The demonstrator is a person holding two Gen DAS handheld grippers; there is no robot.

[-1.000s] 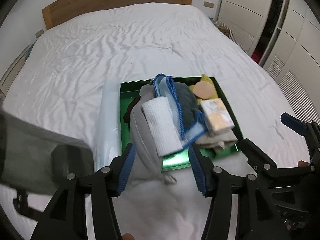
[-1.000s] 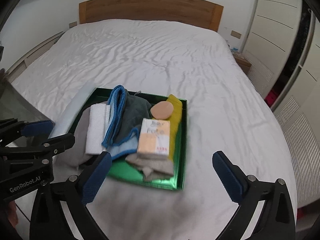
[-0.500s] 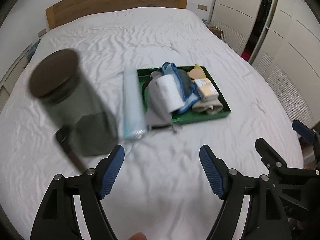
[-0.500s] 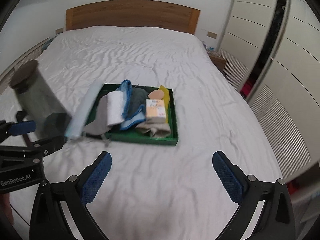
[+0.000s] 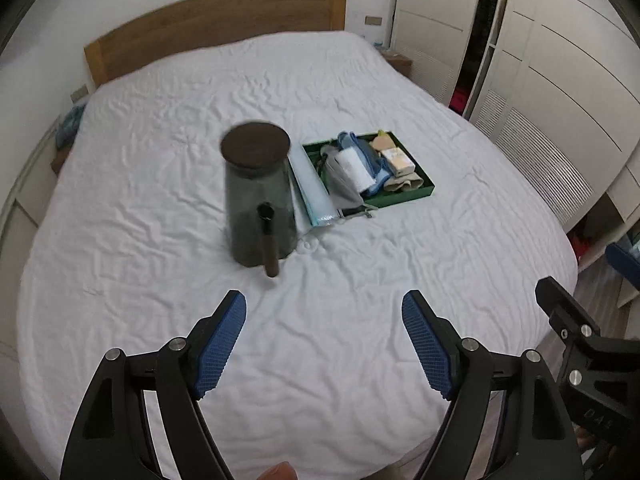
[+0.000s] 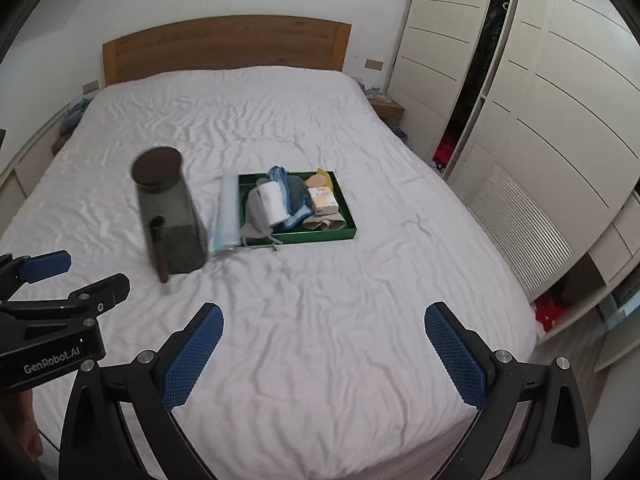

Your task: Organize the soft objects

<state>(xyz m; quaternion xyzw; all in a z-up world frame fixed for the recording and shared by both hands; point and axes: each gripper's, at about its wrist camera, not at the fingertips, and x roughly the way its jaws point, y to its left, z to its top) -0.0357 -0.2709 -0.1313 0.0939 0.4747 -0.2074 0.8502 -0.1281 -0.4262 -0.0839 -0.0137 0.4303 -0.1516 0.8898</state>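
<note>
White sheets cover a wide bed with a wooden headboard, pale wardrobe doors lining the wall to the right of both tongs. Left tongs hang released over the near end of the bed, blue pads spread wide with nothing between them. Right tongs hang beside them, likewise released and empty.

Well ahead of the tongs, a green tray lies flat on the sheet, packed with soft things: a grey cloth spilling over the tray's near left edge, a white rolled towel on top of it, a blue cloth beside that, a small printed packet toward the right, a beige cloth at the near right corner, a yellow item at the far side. Just left of the tray, touching its edge, lies a pale blue plastic sleeve. Left of that stands a smoky glass jar with a dark round lid, upright and slightly blurred, a dark stick leaning at its front.
</note>
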